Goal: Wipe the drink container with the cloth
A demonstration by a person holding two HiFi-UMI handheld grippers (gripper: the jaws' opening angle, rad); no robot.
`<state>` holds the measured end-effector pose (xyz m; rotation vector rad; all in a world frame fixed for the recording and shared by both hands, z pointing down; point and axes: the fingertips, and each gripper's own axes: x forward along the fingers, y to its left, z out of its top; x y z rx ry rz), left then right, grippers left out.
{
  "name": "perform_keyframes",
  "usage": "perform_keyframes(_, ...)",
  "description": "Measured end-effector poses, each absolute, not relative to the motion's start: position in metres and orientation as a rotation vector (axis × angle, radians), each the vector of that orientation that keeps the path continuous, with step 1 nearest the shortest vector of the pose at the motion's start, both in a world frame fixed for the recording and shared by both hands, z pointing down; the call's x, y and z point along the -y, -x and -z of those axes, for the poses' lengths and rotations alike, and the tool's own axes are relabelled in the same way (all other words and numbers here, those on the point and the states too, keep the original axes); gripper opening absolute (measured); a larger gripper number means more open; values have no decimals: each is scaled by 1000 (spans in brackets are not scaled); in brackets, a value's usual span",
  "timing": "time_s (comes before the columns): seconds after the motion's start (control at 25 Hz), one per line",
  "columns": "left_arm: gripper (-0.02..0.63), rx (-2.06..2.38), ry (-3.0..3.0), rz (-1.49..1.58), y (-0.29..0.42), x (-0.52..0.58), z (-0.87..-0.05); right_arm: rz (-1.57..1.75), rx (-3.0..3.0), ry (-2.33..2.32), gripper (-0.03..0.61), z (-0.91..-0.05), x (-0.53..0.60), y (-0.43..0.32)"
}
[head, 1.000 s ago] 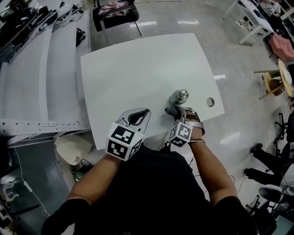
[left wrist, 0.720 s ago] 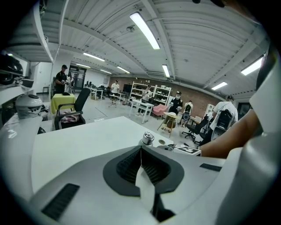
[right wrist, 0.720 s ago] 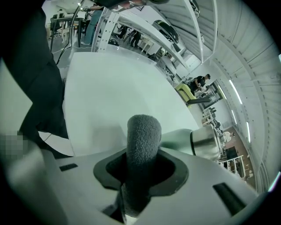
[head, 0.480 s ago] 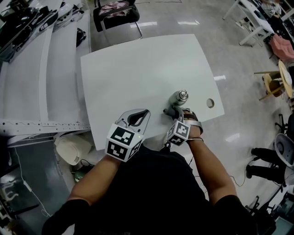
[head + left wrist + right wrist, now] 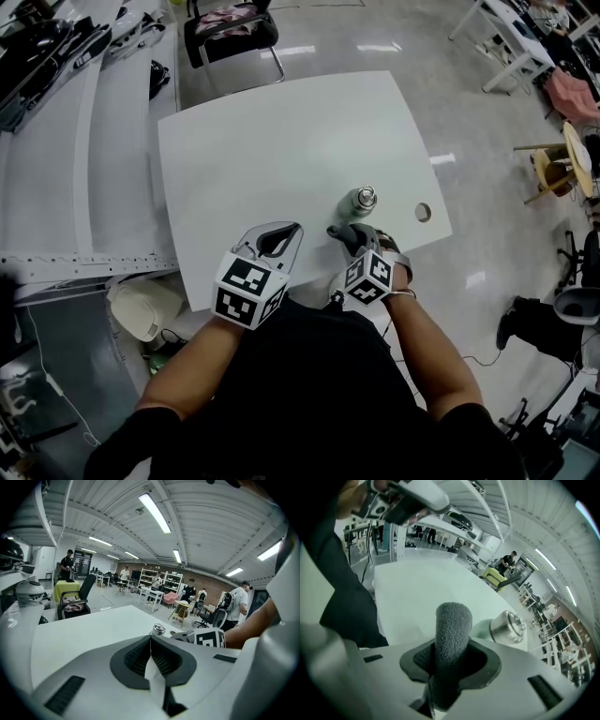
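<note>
A pale green drink bottle (image 5: 359,201) with a silver cap stands upright near the white table's (image 5: 281,141) front right edge. My right gripper (image 5: 350,236) is shut on a rolled grey cloth (image 5: 338,232), just in front of the bottle and slightly to its left. In the right gripper view the cloth (image 5: 451,634) sticks up between the jaws, and the bottle (image 5: 502,627) shows just past it to the right. My left gripper (image 5: 294,229) is shut and holds nothing, left of the bottle. The bottle cap (image 5: 158,629) peeks over its closed jaws in the left gripper view.
A round cable hole (image 5: 423,213) lies in the table right of the bottle. An office chair (image 5: 230,28) stands at the far side. White benches (image 5: 56,169) run along the left. A pale bag-like object (image 5: 145,305) sits on the floor beside the table's near left corner.
My right gripper, with the cloth, has drawn back a little toward the near edge, away from the bottle. The left gripper has stayed put.
</note>
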<state>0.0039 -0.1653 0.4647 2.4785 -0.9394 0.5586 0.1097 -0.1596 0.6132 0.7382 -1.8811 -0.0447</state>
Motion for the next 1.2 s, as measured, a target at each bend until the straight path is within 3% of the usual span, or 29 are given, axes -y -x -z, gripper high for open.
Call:
perform_keyframes(0.4,17,916,-2504,-562,-18,173,-460,-213,2175,-1044,115,-495,171,-115)
perform_keyframes(0.56,17,913,-2513,-565,-22,175,-459,-467,2269,-1212,116,-469,188,-133)
perform_keyframes(0.84,17,924,-2510,-559,-28,177,-456,-1011,2365,-1402,115,-464,214,-169)
perform_keyframes(1.2,17,966,-2488,-566,-31,182,-458,-1072,2327,-1409,115,-484,226,-190)
